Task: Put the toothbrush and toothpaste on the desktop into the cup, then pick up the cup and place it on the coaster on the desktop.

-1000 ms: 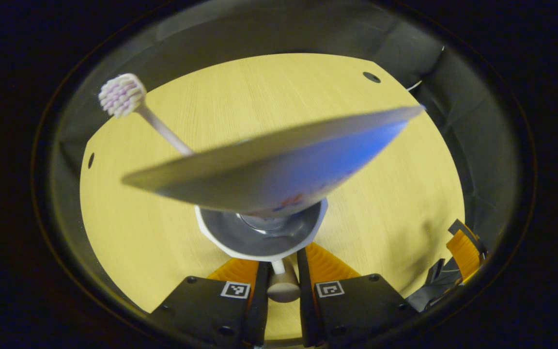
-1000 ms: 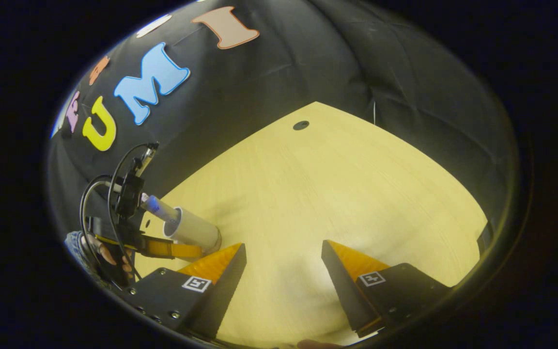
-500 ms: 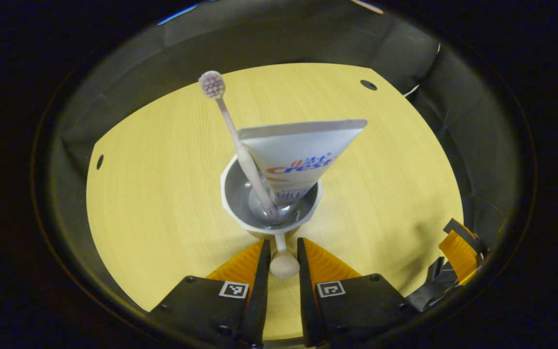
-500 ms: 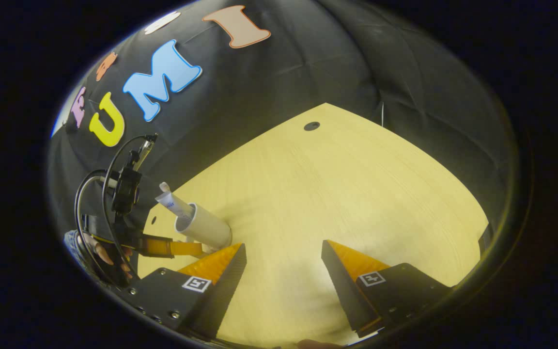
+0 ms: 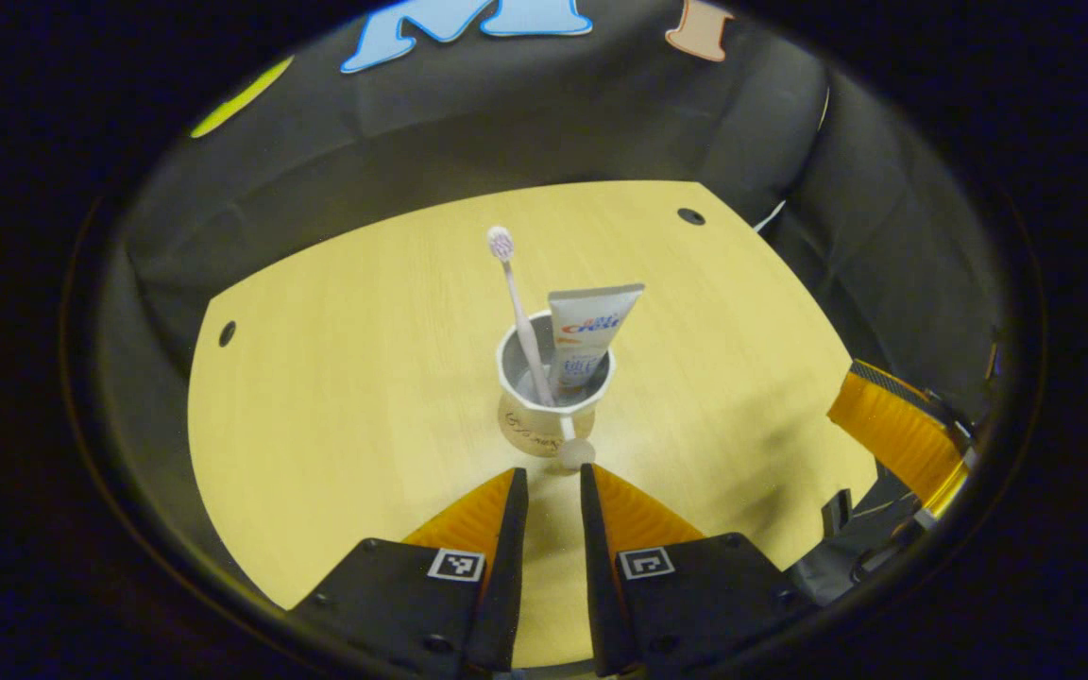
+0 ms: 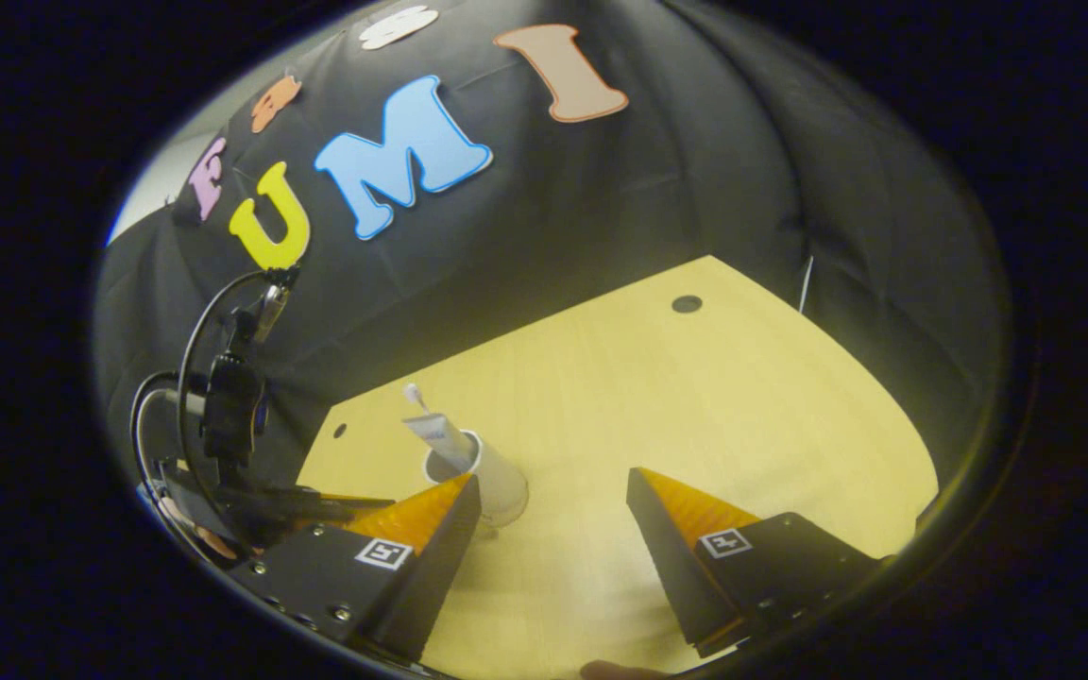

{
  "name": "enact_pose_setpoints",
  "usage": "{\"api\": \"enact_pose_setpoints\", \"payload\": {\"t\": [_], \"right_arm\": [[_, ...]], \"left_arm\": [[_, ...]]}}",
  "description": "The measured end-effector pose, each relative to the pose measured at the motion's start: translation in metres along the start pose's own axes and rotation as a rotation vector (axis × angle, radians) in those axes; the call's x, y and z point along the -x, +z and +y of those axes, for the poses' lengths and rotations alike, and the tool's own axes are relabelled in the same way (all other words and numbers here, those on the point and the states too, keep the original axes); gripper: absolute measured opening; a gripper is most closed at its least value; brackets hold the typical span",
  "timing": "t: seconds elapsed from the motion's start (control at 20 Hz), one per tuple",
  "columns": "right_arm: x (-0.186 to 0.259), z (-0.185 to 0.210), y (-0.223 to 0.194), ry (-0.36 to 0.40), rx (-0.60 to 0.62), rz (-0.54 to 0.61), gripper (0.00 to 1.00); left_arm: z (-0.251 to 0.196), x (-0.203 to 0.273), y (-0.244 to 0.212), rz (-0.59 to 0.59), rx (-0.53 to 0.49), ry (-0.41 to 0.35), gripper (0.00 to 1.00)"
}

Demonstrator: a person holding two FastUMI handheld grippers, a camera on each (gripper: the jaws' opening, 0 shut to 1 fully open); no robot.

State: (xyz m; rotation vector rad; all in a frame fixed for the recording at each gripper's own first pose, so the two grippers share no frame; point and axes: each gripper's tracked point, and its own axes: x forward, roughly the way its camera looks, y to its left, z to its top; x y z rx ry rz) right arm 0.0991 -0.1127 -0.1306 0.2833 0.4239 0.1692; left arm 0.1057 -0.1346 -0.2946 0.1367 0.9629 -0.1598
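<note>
Left gripper [image 5: 553,482] low centre, fingers narrowly apart, gripping nothing. Just beyond: white cup with ball-tipped handle [image 5: 552,401] standing on pale wooden desktop [image 5: 336,378], pink toothbrush [image 5: 516,302] and white toothpaste tube [image 5: 586,335] upright inside. Right gripper [image 6: 553,491] gaping wide, empty.

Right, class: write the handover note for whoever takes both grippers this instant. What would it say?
Left gripper: fingers slightly apart, holding nothing, just short of the cup's handle.
Right gripper: open, empty, above the desktop.
Cup: upright, with the toothbrush and toothpaste standing in it.
Done: both items are loaded and the cup is set down.
Left: the tan piece under the cup looks like the coaster. Check this, then pull away.
</note>
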Motion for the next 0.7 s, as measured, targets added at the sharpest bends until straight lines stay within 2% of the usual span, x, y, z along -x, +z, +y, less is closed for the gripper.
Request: {"api": "enact_pose_setpoints", "payload": {"t": [0.2,0.4,0.55,0.65,0.7], "right_arm": [[0.011,0.037,0.033,0.036,0.027,-0.082,0.94],[0.029,0.068,0.060,0.056,0.034,-0.158,0.94],[0.046,0.084,0.084,0.044,0.067,-0.239,0.94],[0.058,0.092,0.097,0.005,0.137,-0.284,0.94],[0.065,0.100,0.105,-0.009,0.184,-0.316,0.94]], "left_arm": [[0.041,0.054,0.024,-0.186,0.041,0.013,0.37],[0.087,0.125,0.058,-0.450,0.053,0.046,0.37],[0.119,0.176,0.059,-0.642,0.041,0.137,0.37],[0.131,0.212,0.055,-0.765,0.018,0.188,0.37],[0.134,0.226,0.052,-0.819,0.003,0.218,0.43]]}}
